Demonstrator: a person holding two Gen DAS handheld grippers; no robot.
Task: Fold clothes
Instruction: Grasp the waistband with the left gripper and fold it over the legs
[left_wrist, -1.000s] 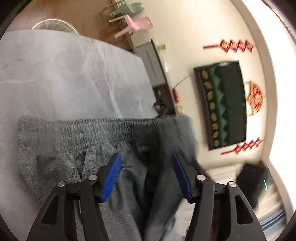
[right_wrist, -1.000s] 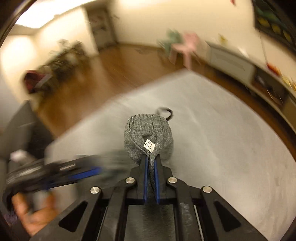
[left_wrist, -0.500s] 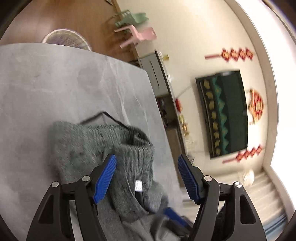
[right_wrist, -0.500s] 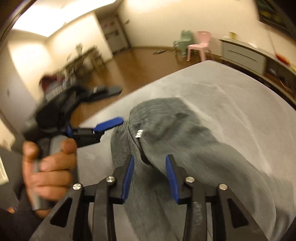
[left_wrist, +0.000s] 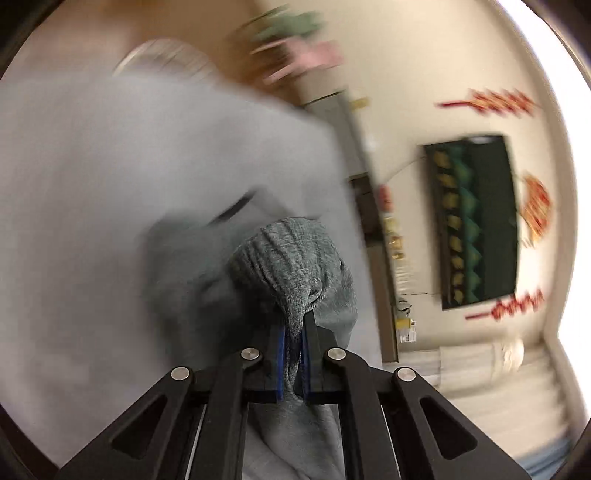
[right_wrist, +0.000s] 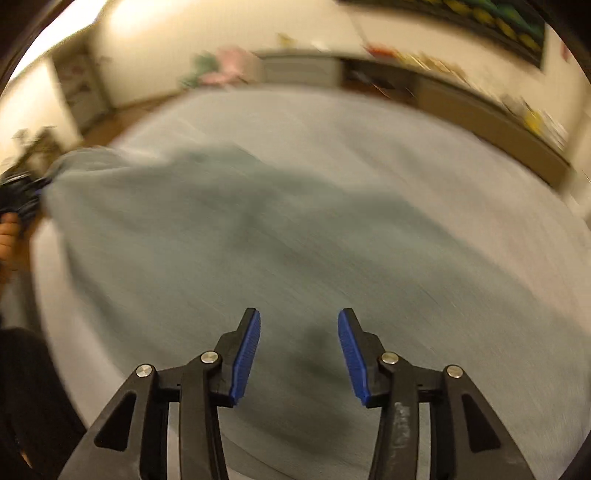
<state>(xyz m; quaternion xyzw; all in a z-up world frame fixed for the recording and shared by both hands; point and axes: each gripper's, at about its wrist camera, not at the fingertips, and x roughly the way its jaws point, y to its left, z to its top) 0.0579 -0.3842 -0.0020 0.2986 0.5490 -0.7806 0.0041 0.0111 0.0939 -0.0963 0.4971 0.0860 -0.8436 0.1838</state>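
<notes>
Grey knit pants (left_wrist: 291, 258) bunch up in the left wrist view, and my left gripper (left_wrist: 293, 332) is shut on a fold of their ribbed waistband. A dark drawstring (left_wrist: 232, 208) loops out behind the bunch. In the right wrist view the same pants (right_wrist: 229, 236) lie spread and blurred across the pale grey table (right_wrist: 480, 206). My right gripper (right_wrist: 299, 325) hangs open just above the cloth, with nothing between its blue pads (right_wrist: 245, 354). At that view's far left edge, my left gripper (right_wrist: 22, 192) and the hand holding it pull the cloth's corner.
The table's far edge (left_wrist: 332, 147) runs near a low cabinet (left_wrist: 373, 236) along the wall. A dark patterned hanging (left_wrist: 476, 221) and red decorations are on the wall. Pink and green small chairs (right_wrist: 221, 68) stand on the wooden floor behind the table.
My left gripper has shut on the waistband and is moving fast. My right gripper, shut on the pants a second ago, has let go and now hovers open over the spread cloth.
</notes>
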